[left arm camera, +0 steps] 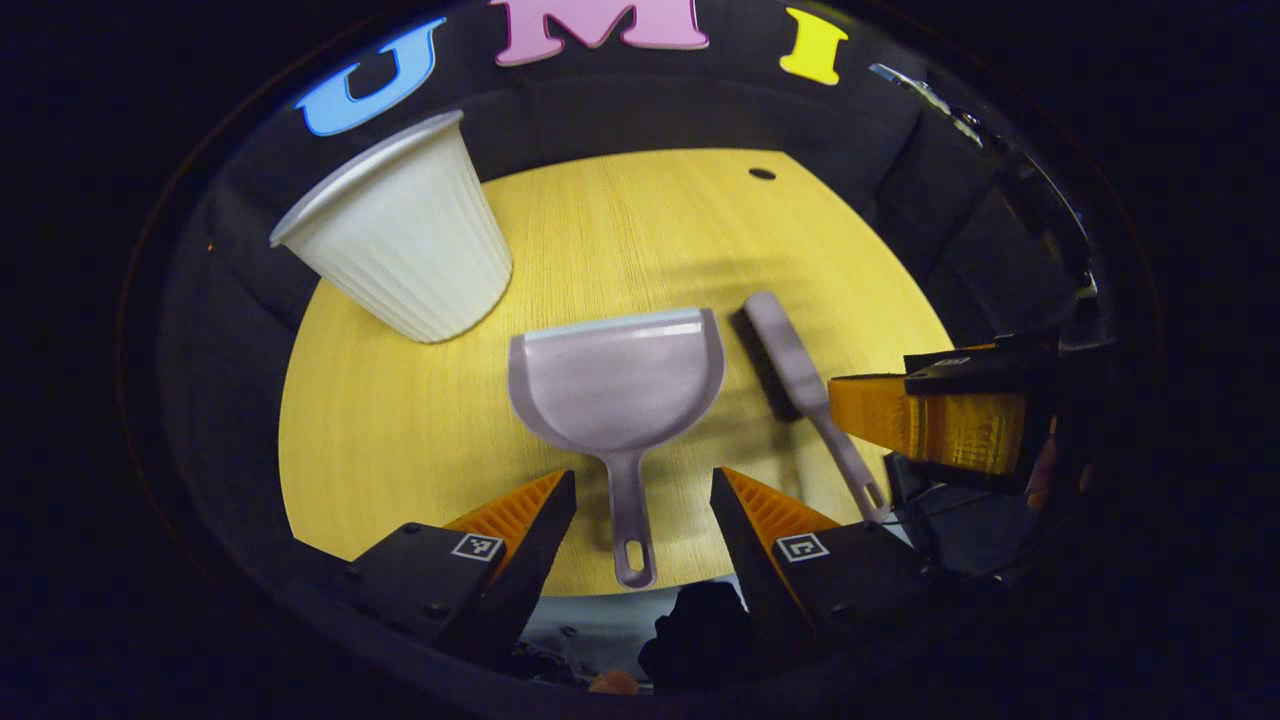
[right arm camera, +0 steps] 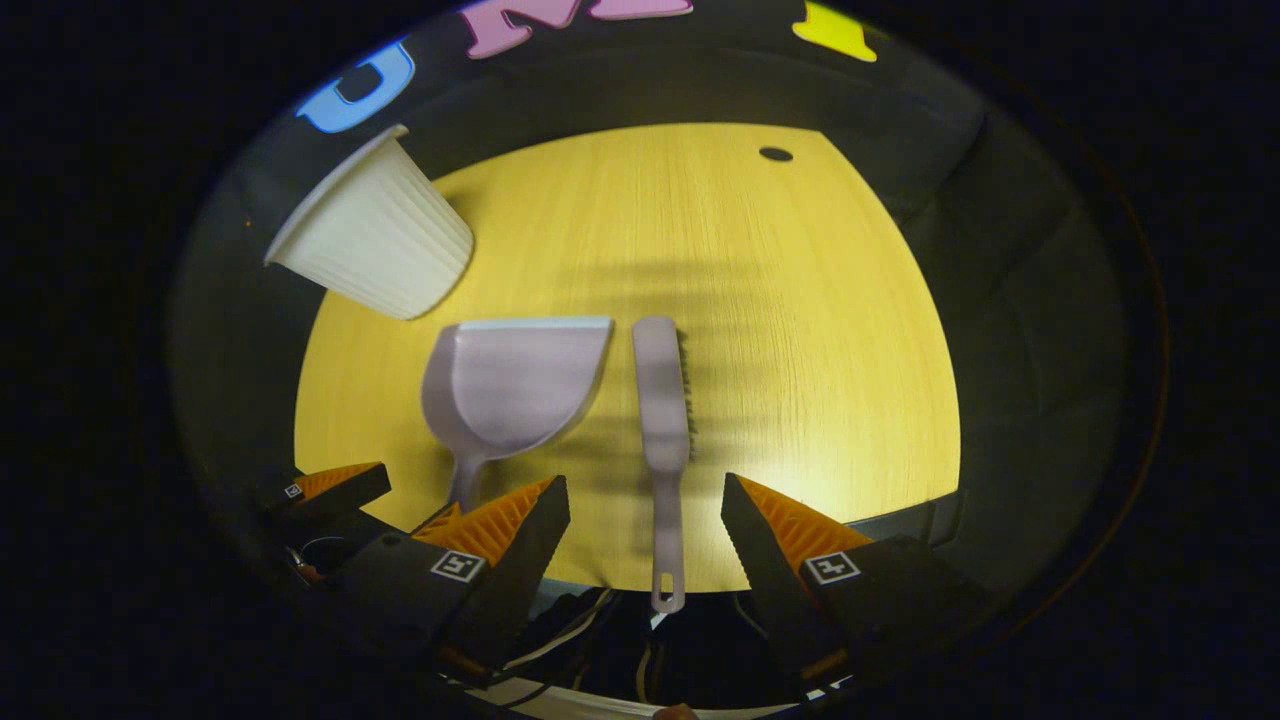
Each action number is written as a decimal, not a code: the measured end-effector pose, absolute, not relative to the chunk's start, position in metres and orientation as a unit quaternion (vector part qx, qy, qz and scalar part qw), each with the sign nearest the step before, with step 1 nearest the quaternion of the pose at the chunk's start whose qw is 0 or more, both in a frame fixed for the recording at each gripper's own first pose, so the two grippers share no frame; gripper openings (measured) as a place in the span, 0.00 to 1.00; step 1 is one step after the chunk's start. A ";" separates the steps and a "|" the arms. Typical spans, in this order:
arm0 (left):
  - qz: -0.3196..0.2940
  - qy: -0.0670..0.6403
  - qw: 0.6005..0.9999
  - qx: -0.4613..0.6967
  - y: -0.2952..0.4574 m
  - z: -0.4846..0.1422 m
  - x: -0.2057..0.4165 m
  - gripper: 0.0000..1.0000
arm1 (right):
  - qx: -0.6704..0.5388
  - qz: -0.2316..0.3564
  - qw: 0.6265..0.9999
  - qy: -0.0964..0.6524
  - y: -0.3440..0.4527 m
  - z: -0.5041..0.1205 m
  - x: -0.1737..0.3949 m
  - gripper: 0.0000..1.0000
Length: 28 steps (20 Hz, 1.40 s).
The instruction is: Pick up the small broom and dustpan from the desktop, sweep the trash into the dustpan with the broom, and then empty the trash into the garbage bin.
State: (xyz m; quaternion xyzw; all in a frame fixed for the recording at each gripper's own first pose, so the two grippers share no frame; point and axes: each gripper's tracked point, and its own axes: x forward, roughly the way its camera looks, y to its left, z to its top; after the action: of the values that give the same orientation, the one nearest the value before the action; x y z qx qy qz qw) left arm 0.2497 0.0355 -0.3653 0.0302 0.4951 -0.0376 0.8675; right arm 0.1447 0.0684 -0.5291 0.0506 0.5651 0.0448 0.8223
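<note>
Both grippers hung spread and empty at the table's (right arm camera: 800,300) near edge, the left gripper (left arm camera: 642,520) straddling the dustpan (left arm camera: 618,385) handle, the right gripper (right arm camera: 645,525) straddling the broom (right arm camera: 662,420) handle, both handles pointing straight back between the fingers.

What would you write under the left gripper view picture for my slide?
Open left tongs line up with the dustpan handle; broom beside it, white bin behind.

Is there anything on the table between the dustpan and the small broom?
No. In the right gripper view the dustpan and the small broom lie side by side, apart, with only a narrow strip of bare table between them.
</note>
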 end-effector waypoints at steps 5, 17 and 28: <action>-0.039 0.298 0.953 0.028 0.044 -0.289 0.248 0.81 | 0.000 0.020 0.942 0.335 0.049 -0.415 0.165 0.90; 0.037 0.004 0.999 -0.004 0.045 -0.184 0.167 0.78 | -0.044 0.062 0.997 0.002 0.073 -0.243 0.136 0.94; 0.061 -0.007 0.998 0.011 0.041 -0.178 0.164 0.78 | -0.015 0.071 0.997 0.000 0.069 -0.244 0.136 0.96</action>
State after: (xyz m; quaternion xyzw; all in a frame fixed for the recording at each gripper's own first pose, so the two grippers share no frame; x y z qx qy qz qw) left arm 0.1636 0.0409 -0.1784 0.0109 -0.0068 0.0606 0.9981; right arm 0.1363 0.0693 -0.2439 -0.0147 0.0002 0.0708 0.9974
